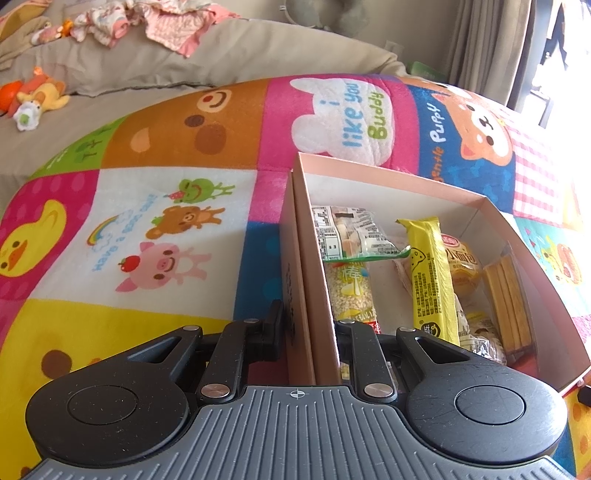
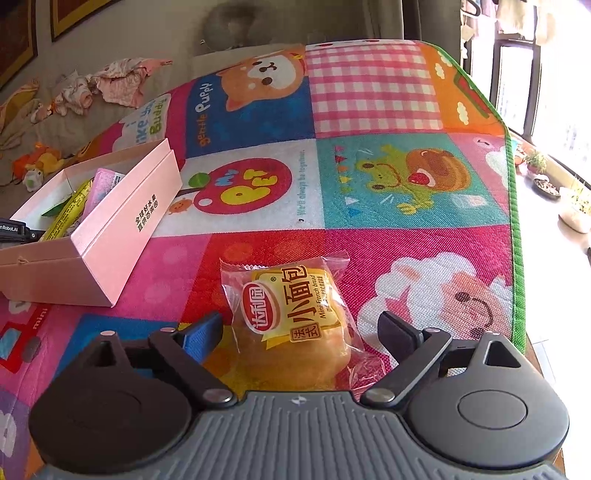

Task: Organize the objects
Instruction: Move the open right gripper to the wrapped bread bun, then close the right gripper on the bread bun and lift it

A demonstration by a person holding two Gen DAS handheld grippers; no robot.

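A pink cardboard box (image 1: 391,177) lies open on the mat, holding several snack packs, among them a long yellow bar (image 1: 430,275) and a small bread pack (image 1: 461,262). My left gripper (image 1: 312,325) is shut on the box's left wall, one finger outside and one inside. In the right wrist view the box (image 2: 122,229) lies at the left. A wrapped mini French bread (image 2: 295,325) lies on the mat between the open fingers of my right gripper (image 2: 301,332), which do not touch it.
A colourful cartoon play mat (image 2: 369,147) covers the surface, its green edge (image 2: 517,236) at the right. Beige bedding with plush toys (image 1: 37,96) and crumpled pink clothes (image 1: 162,22) lies behind. A window sill with small pots (image 2: 546,177) is at far right.
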